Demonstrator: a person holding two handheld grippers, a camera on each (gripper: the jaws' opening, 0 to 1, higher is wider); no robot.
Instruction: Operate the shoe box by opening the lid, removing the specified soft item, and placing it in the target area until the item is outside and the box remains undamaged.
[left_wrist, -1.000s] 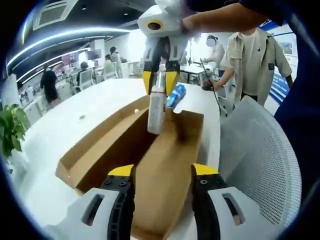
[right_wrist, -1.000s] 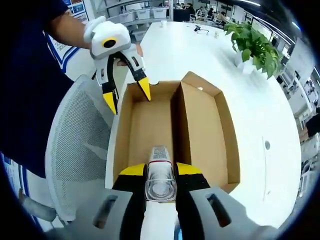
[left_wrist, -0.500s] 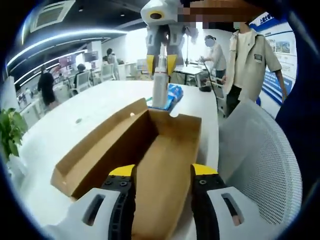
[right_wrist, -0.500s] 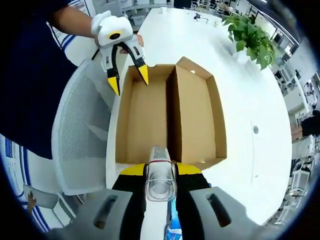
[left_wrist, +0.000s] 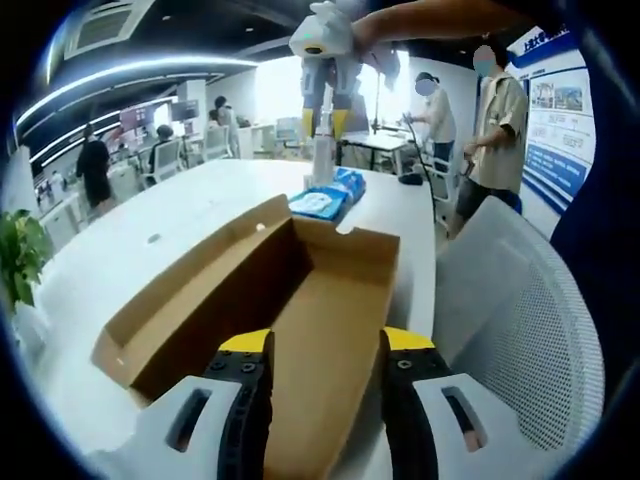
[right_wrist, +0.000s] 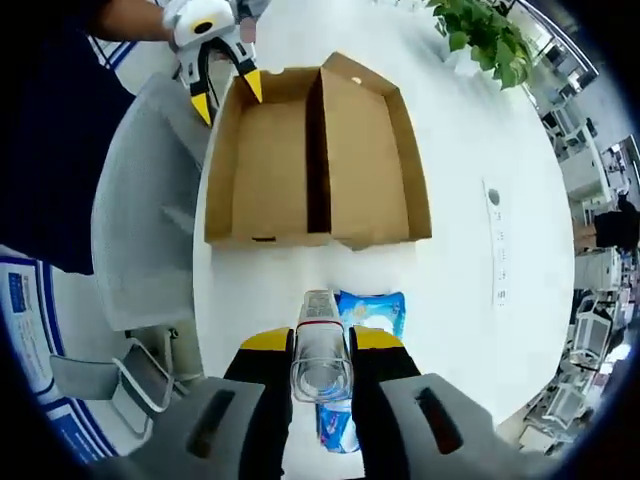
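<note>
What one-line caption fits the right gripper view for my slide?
Right gripper carries a clear bottle above the white table, beyond the open, empty shoe box.

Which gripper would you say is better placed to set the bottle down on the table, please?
The right gripper: it already holds the bottle above the white table, outside the open shoe box. The left gripper is open and empty at the box's far end.

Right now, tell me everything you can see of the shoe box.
The shoe box is plain brown cardboard, open, its hinged lid folded flat beside the tray on the white table. Both halves look empty and undamaged. The left gripper, open, hangs at one end of the tray; whether it touches the rim is unclear. A blue packet lies apart, past the other end.
</note>
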